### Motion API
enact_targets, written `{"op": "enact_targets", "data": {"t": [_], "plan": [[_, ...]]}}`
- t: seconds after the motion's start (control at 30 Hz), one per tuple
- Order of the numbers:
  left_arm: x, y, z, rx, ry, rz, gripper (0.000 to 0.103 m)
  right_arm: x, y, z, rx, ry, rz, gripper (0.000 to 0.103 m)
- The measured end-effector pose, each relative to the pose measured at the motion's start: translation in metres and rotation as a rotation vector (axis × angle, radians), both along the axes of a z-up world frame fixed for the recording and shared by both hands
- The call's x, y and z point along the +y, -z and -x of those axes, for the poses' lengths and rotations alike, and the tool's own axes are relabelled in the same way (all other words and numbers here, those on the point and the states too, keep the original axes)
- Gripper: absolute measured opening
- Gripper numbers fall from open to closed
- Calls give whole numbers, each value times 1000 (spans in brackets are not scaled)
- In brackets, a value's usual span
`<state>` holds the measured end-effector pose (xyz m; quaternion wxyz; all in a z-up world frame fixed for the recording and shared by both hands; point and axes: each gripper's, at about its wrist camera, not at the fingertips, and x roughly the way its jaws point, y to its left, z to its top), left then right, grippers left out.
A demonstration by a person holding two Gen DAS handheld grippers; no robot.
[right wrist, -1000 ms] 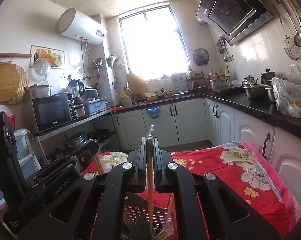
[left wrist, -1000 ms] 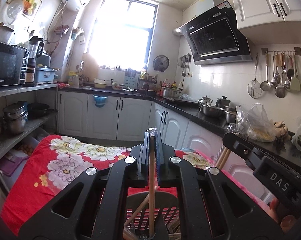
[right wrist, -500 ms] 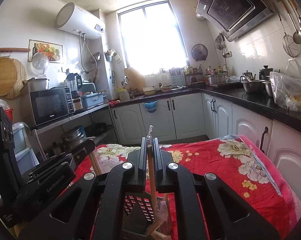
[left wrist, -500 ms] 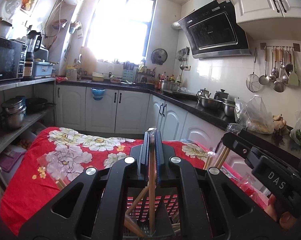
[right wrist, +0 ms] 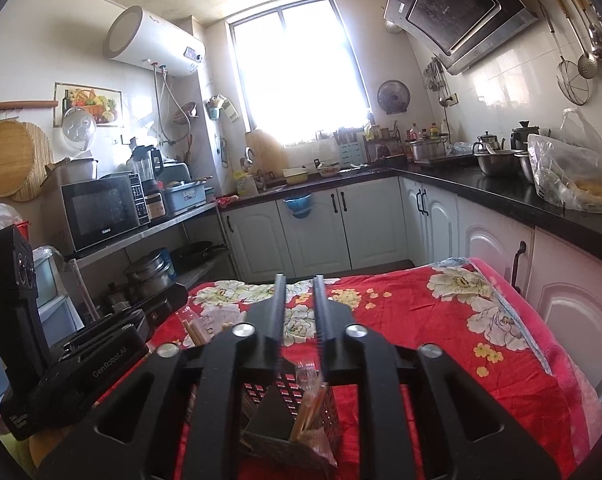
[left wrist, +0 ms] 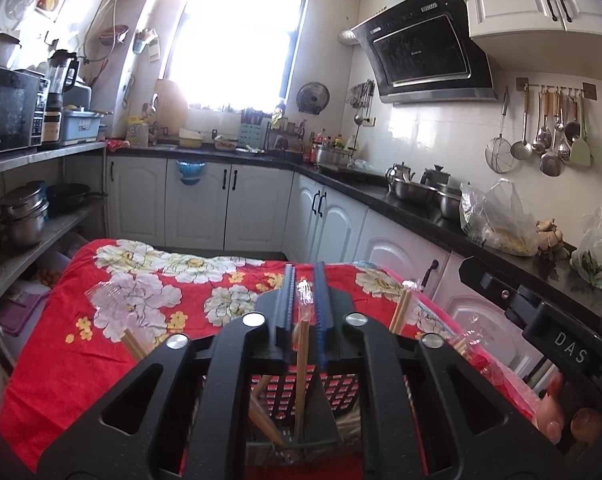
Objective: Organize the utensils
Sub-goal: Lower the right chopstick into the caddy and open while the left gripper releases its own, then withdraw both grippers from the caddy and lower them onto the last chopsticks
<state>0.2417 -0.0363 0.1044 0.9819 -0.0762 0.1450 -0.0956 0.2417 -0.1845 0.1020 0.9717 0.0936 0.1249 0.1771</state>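
Through the left wrist camera, my left gripper (left wrist: 304,286) hung over the black holder (left wrist: 343,390) on the red floral cloth (left wrist: 101,344). Its jaws were opening; a wrapped chopstick pair (left wrist: 302,344) stood between them, lower end down in the holder, with a gap at each side, so I judged it let go, not clamped. More chopsticks leaned in the holder, and a loose pair (left wrist: 135,344) lay on the cloth to the left. The right gripper (left wrist: 541,320) showed at the right edge with a hand (left wrist: 557,412) below it.

Through the right wrist camera, the right gripper (right wrist: 299,304) also stood over the holder (right wrist: 325,412), jaws opening with nothing between them. Its chopsticks (right wrist: 309,396) had dropped into the holder's right compartment, wrapper top just under the fingers. Another pair (right wrist: 195,330) lay on the cloth by the left gripper (right wrist: 101,356).

I read this as the release step. Next I would need to lift both grippers straight up without catching the wrappers, then go for the loose pairs.
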Motion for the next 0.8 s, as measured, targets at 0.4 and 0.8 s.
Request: {"op": "enact_targets", "data": {"t": [0.4, 0.8], "plan": [[2, -9, 15, 47, 31, 15, 41, -9, -1, 20, 38, 19, 13, 30], [3, -15, 34, 74, 75, 30, 84, -15, 1, 34, 100, 45, 30, 45]]}}
